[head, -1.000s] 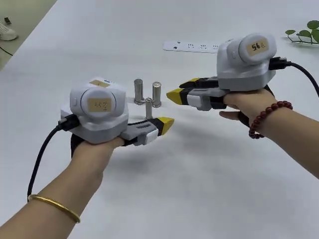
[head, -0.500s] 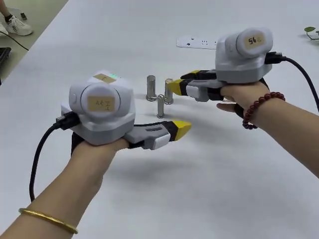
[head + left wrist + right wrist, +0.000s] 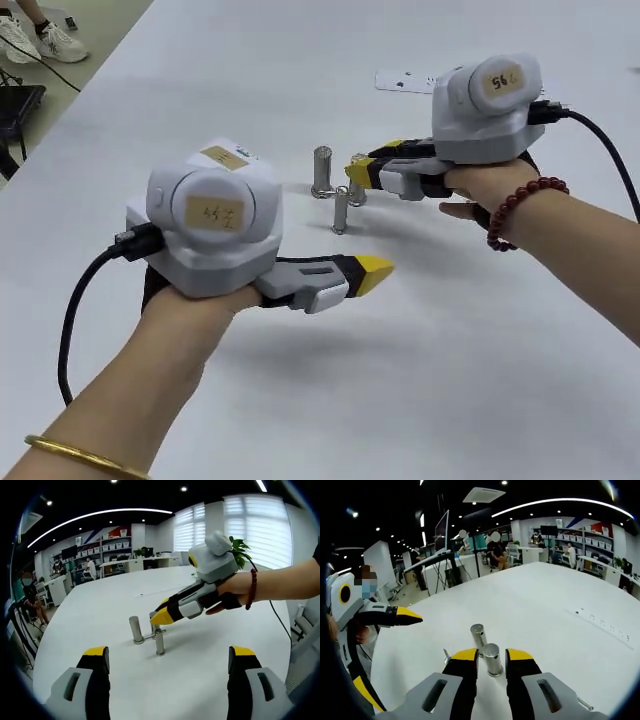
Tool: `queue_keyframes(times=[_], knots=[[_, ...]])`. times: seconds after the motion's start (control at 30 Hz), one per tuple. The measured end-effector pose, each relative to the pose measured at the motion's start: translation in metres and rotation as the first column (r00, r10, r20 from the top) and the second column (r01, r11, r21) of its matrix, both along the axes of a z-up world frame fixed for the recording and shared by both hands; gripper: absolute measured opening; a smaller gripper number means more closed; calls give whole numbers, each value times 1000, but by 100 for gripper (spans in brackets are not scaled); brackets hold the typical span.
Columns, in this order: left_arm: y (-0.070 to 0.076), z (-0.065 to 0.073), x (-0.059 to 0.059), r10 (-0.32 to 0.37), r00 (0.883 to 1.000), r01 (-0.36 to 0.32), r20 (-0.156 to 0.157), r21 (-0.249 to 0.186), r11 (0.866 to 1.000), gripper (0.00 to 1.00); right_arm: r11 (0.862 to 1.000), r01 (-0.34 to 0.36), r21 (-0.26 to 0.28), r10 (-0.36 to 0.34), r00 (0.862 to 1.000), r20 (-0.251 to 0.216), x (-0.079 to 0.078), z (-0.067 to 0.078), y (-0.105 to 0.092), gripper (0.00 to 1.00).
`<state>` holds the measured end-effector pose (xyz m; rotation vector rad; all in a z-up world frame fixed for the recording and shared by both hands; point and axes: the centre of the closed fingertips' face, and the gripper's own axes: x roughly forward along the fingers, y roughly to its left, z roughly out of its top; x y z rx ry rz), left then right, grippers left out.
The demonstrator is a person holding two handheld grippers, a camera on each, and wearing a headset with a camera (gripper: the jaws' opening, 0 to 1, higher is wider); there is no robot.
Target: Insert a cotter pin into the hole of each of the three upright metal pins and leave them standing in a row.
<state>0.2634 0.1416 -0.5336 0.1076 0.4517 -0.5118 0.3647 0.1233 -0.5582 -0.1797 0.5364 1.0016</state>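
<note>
1. Nearest the person, the left gripper (image 3: 372, 268) hangs over the desk (image 3: 450, 330). Its fingers (image 3: 95, 656) are spread wide and hold nothing.
2. Ahead of it, well apart from its tips, the near pin (image 3: 340, 211) stands upright on the desk. A thin cotter pin (image 3: 146, 639) seems to stick out sideways from it, though it is too small to be sure.
3. Just beyond, the right gripper (image 3: 360, 172) points in from the right. Its fingers (image 3: 465, 656) are drawn close on either side of the middle pin (image 3: 492, 659), which stands upright between them, its long axis vertical and crosswise to the fingers. Whether they press it, I cannot tell.
4. The right hand is much the nearer to the pins, so the coming grip looks to be its job.
5. Farthest off, the third pin (image 3: 322, 170) stands upright, near the other two.
</note>
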Motion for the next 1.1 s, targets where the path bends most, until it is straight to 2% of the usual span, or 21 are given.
queue_keyframes(times=[0.2, 0.4, 0.53, 0.67, 0.77, 1.1], knots=[[0, -1, -3, -11, 1000, 11, -1, 6, 1000, 99, 999, -28, -15, 28, 1000, 5, 0, -4, 2, 10], [1, -3, -5, -20, 1000, 21, -8, 18, 1000, 99, 999, -37, -23, 38, 999, 27, 0, -4, 2, 9], [0, -4, -6, -27, 1000, 27, -13, 15, 1000, 99, 996, -56, -63, 61, 996, 70, -2, -1, 2, 8], [-2, -5, -8, -42, 999, 42, -9, 15, 999, 99, 996, -49, -71, 54, 996, 66, 1, -2, 1, 8], [-4, -6, -9, -50, 999, 50, -13, 13, 999, 99, 995, -37, -96, 44, 996, 79, 1, -1, -4, 8], [-3, -9, -9, -57, 998, 57, -14, 23, 998, 99, 995, 14, -99, -7, 998, 69, -6, 0, -27, 8]])
